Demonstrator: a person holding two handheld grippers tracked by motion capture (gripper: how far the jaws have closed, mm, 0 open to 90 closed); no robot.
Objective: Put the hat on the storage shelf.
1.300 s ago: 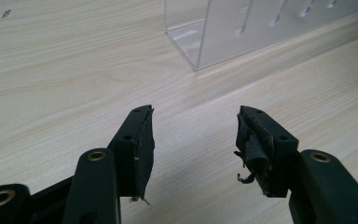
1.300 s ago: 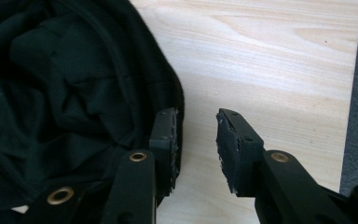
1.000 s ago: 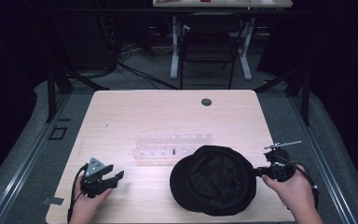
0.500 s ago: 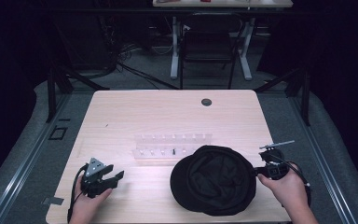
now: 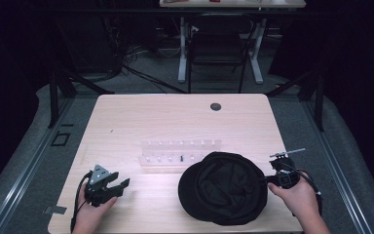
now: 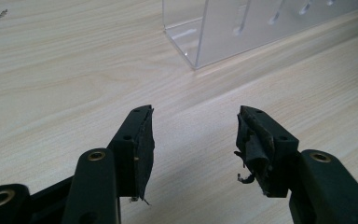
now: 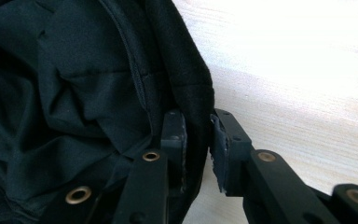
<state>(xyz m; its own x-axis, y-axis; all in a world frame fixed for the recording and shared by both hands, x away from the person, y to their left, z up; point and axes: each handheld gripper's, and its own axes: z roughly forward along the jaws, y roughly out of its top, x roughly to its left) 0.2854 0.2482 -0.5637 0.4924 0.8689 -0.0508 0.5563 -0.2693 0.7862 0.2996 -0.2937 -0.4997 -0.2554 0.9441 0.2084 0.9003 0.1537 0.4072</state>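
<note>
A black fabric hat [image 5: 221,187] lies upside down on the front right of the wooden table [image 5: 175,117], its hollow facing up. My right gripper [image 5: 269,179] is at the hat's right edge. In the right gripper view the hat's rim [image 7: 198,93] runs between the two jaws, one inside and one outside, and my right gripper [image 7: 198,140] is shut on it. My left gripper [image 5: 121,181] rests at the table's front left, held by a hand. In the left gripper view my left gripper [image 6: 195,140] stands open over bare wood, with nothing between its worn pads [image 6: 254,144].
A clear acrylic rack [image 5: 180,153] with several slots stands mid-table, just behind the hat; its corner [image 6: 242,28] lies ahead of the left jaws. A small black round disc [image 5: 215,106] sits near the far edge. A chair [image 5: 219,53] stands beyond the table.
My right gripper has shifted slightly left and down at the hat's rim. The hat and my left gripper have stayed where they were.
</note>
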